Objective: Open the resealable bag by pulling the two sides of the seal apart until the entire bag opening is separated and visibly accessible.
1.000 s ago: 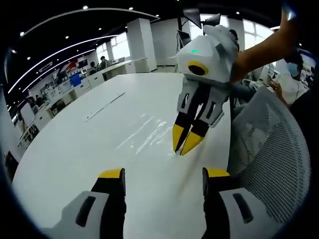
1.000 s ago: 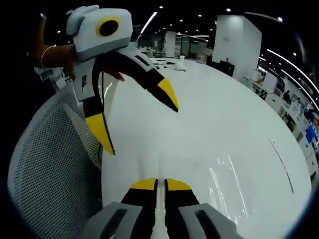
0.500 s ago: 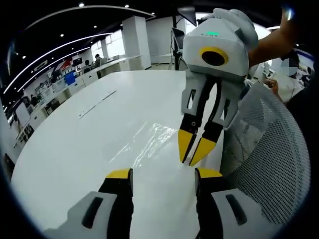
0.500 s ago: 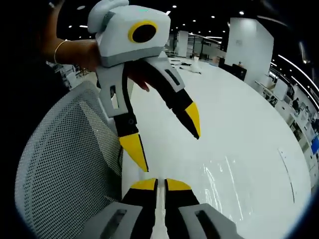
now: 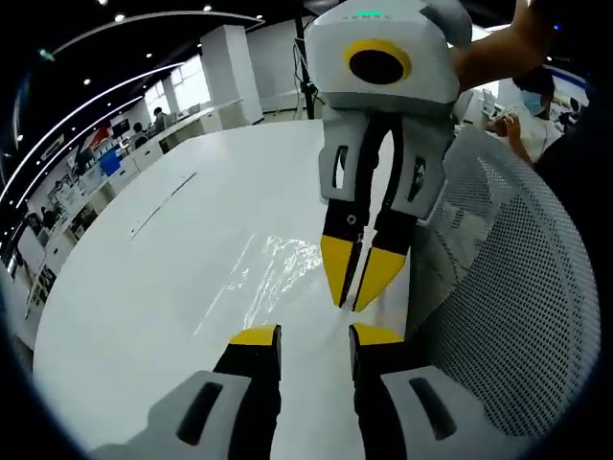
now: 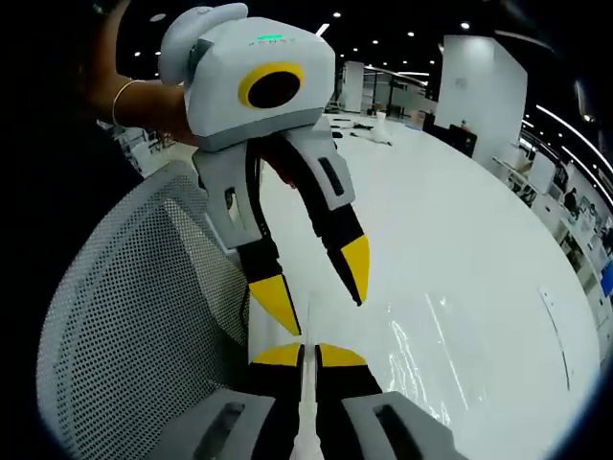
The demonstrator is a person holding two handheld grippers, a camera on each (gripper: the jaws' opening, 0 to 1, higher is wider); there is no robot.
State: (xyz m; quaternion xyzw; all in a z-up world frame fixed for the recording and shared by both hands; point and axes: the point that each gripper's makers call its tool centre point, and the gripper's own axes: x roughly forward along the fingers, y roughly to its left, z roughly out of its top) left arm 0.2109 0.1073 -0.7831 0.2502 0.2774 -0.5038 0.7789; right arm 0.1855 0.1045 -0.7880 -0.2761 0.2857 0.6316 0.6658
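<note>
A clear resealable bag (image 5: 278, 264) lies flat on the white table (image 5: 144, 287), glinting under the lights. In the right gripper view the bag (image 6: 421, 335) spreads to the right, and a thin strip of its edge runs up between my right gripper's (image 6: 308, 355) jaws, which are shut on it. My left gripper (image 6: 316, 286) hangs just above them, open, one fingertip on each side of that strip. In the left gripper view my left gripper (image 5: 314, 335) has a narrow gap between its jaws, and the right gripper (image 5: 359, 278) points down just ahead of it.
A grey mesh office chair (image 5: 508, 287) stands against the table's near edge, right beside both grippers, and it also shows at the left as the chair back (image 6: 134, 316). Bare table (image 6: 460, 211) stretches far beyond. Desks and people sit in the background.
The left gripper has drawn in close to the right gripper's tips and its jaws have narrowed. The right gripper has stayed shut on the bag edge.
</note>
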